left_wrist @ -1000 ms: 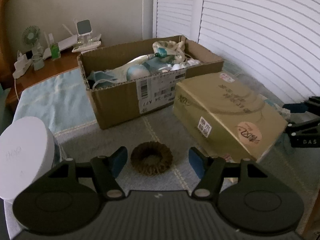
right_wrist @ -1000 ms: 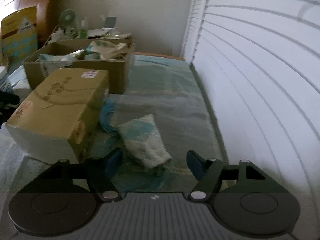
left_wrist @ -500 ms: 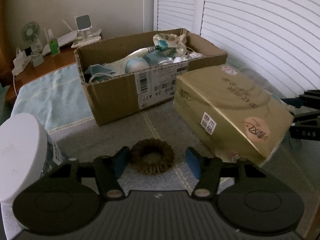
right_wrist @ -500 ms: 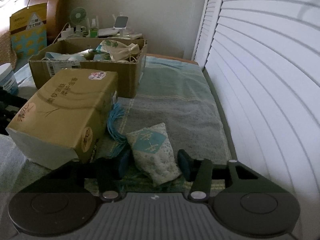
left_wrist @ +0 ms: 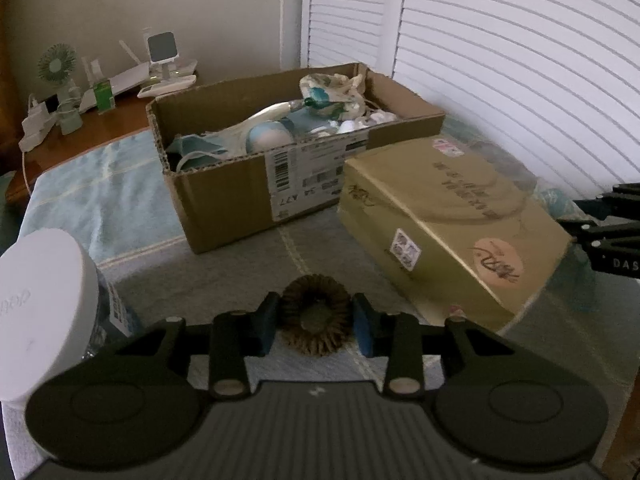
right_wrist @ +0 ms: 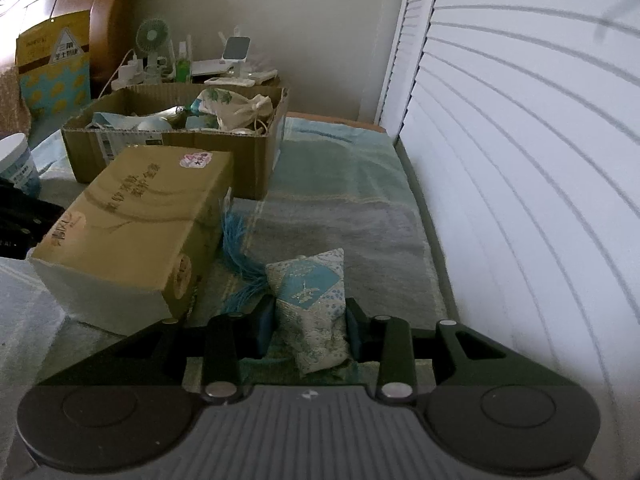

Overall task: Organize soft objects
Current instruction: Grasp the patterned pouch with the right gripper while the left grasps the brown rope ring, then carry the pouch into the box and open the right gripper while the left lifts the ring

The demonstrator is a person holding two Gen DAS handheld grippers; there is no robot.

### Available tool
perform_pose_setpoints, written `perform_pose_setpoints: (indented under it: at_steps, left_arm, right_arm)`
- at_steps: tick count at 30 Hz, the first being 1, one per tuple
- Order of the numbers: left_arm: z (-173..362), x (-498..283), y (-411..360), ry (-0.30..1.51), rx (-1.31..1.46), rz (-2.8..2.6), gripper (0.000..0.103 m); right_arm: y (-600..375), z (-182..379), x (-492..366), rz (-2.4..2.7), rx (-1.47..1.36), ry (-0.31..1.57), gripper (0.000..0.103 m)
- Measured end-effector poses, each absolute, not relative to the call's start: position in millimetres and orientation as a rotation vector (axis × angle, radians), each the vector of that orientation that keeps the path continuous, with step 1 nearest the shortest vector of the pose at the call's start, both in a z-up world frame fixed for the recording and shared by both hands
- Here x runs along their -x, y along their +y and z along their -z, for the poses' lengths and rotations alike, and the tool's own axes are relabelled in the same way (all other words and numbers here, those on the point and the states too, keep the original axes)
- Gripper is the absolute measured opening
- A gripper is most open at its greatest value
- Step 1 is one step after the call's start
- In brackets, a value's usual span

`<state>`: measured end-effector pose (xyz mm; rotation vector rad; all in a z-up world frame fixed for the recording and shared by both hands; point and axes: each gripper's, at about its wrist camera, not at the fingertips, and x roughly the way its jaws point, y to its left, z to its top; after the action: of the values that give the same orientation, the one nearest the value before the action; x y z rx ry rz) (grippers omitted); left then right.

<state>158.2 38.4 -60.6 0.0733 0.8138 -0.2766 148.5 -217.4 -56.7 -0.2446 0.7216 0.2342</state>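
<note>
Only right view shows sachet [right_wrist: 312,308] gripped.

Towel-covered bed [right_wrist: 340,216], open cardboard box [left_wrist: 228,208], gold box [left_wrist: 448,216], white-lidded jar [left_wrist: 44,304]

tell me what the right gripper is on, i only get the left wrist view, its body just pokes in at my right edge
Observer: The right gripper is closed on a patterned sachet lying on the towel.
Operator: anything attached to it
Observer: A blue tassel trails from its top toward the gold box.
Operator: is it near the gold box
Observer: Yes, just right of the gold box, apart from it.
</note>
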Motion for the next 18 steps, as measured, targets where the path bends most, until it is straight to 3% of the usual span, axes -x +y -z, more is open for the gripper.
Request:
perform_pose_setpoints:
  at_steps: [18]
  left_arm:
    - [19.8, -102.5, 36.7, 0.763, -0.126, 0.462, 0.036]
  right_arm:
    - [-213.1, -21.8, -125.5, -0.282, 0.238, 0.610, 0.041]
